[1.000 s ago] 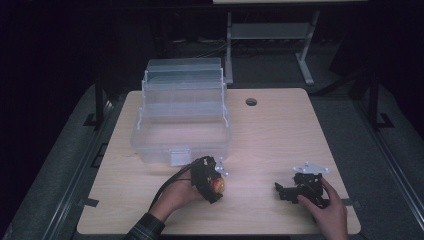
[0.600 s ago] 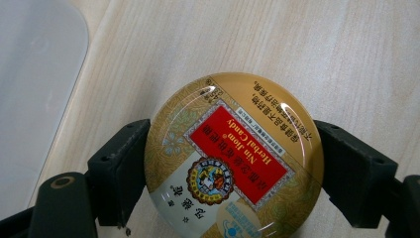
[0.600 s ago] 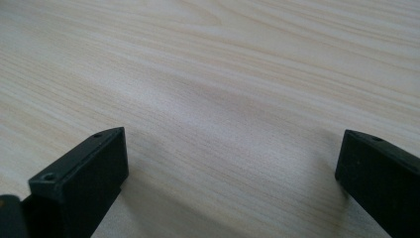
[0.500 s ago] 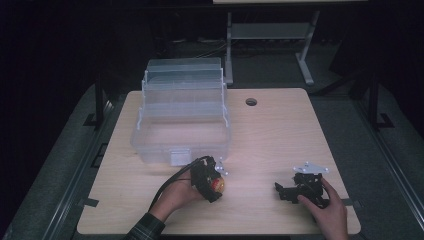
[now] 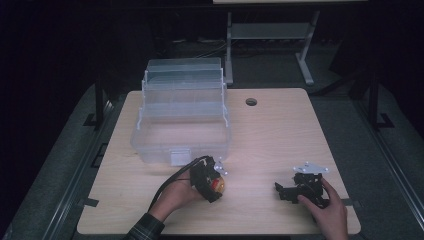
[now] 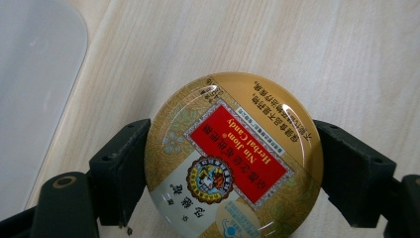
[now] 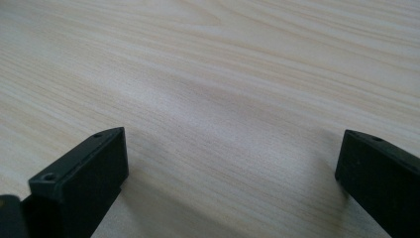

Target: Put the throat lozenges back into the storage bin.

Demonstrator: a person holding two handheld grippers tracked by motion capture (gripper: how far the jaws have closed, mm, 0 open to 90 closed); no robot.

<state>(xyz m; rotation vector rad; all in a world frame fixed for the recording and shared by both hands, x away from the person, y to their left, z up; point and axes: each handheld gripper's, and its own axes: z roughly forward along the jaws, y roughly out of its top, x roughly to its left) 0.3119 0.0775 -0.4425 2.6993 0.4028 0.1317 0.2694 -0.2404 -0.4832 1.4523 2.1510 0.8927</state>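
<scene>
A round gold tin of herbal candy (image 6: 233, 158) with a red label sits between the two black jaws of my left gripper (image 6: 233, 171), which is shut on its sides just above the wooden table. In the high view that left gripper (image 5: 212, 180) is at the table's front, just before the clear plastic box (image 5: 180, 122), and the candy tin (image 5: 218, 186) shows as an orange spot under it. My right gripper (image 5: 285, 191) rests low at the front right, its jaws wide apart over bare wood, as the right gripper (image 7: 233, 173) view shows.
The clear plastic box stands open with its tiered trays raised at the back left of the table (image 5: 280, 135). A round cable hole (image 5: 251, 102) lies near the far edge. A corner of the box's clear plastic (image 6: 34, 89) shows beside the tin.
</scene>
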